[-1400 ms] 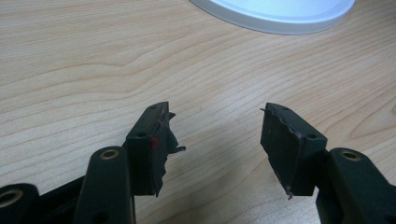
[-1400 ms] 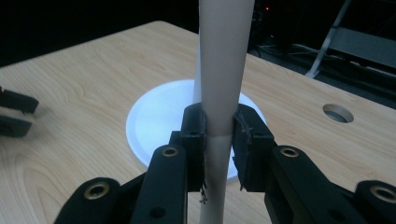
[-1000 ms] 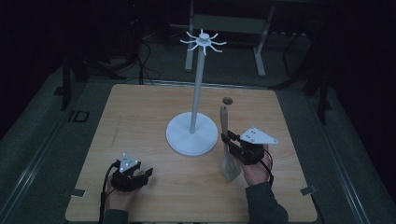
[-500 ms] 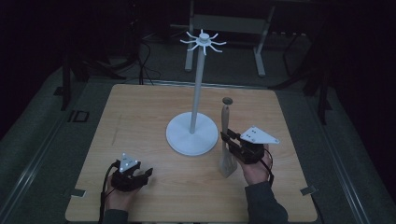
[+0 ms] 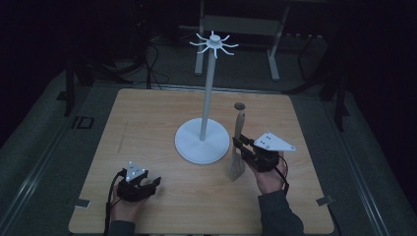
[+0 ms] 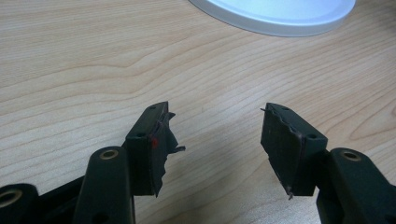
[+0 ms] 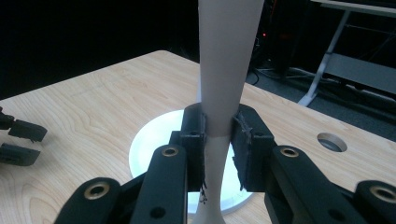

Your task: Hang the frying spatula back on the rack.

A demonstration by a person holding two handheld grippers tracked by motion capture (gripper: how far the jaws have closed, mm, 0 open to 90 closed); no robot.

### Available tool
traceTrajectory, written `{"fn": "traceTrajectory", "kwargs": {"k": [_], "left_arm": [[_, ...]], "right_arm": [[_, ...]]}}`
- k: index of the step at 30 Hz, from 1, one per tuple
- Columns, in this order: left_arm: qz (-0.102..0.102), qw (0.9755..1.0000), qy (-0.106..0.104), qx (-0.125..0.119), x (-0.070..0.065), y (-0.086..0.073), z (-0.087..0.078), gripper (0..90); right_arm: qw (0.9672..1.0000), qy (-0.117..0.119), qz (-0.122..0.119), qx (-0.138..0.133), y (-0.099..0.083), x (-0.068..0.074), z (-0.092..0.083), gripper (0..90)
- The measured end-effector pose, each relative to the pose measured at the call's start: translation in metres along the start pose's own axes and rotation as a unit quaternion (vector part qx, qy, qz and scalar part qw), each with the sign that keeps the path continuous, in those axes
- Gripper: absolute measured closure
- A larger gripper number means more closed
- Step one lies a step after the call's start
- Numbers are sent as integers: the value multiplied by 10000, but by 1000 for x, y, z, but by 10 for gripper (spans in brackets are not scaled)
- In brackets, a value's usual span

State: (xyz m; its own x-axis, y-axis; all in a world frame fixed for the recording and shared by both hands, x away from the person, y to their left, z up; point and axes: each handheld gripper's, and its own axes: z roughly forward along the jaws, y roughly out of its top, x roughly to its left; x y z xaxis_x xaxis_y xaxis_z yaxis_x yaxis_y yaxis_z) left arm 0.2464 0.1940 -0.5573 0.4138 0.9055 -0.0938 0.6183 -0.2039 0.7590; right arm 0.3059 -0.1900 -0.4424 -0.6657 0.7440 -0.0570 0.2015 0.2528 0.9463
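A pale wooden spatula (image 5: 237, 147) stands almost upright on the table, blade down, just right of the white stand's round base (image 5: 189, 147). My right gripper (image 5: 244, 147) is shut on its handle; in the right gripper view the pads (image 7: 247, 140) press both sides of the spatula (image 7: 224, 70). The stand's thin pole (image 5: 208, 93) rises to a ring of small hooks (image 5: 214, 44). My left gripper (image 5: 152, 184) rests low at the table's near left, open, with nothing between its jaws (image 6: 215, 116). The stand's base (image 6: 275, 14) lies ahead of it.
A small round hole (image 5: 239, 105) is set in the wooden table (image 5: 147, 123) behind the spatula. Dark floor, cables and a metal frame (image 5: 241, 24) surround the table. The left gripper (image 7: 18, 140) appears far left in the right gripper view.
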Motion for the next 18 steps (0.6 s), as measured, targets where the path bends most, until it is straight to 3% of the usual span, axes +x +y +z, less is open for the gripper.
{"fn": "traceTrajectory", "kwargs": {"k": [18], "left_arm": [[-4, 10000, -5, 0, 0, 0, 0, 426]], "right_arm": [[9997, 131, 120, -147, 7, -2, 1, 752]]}}
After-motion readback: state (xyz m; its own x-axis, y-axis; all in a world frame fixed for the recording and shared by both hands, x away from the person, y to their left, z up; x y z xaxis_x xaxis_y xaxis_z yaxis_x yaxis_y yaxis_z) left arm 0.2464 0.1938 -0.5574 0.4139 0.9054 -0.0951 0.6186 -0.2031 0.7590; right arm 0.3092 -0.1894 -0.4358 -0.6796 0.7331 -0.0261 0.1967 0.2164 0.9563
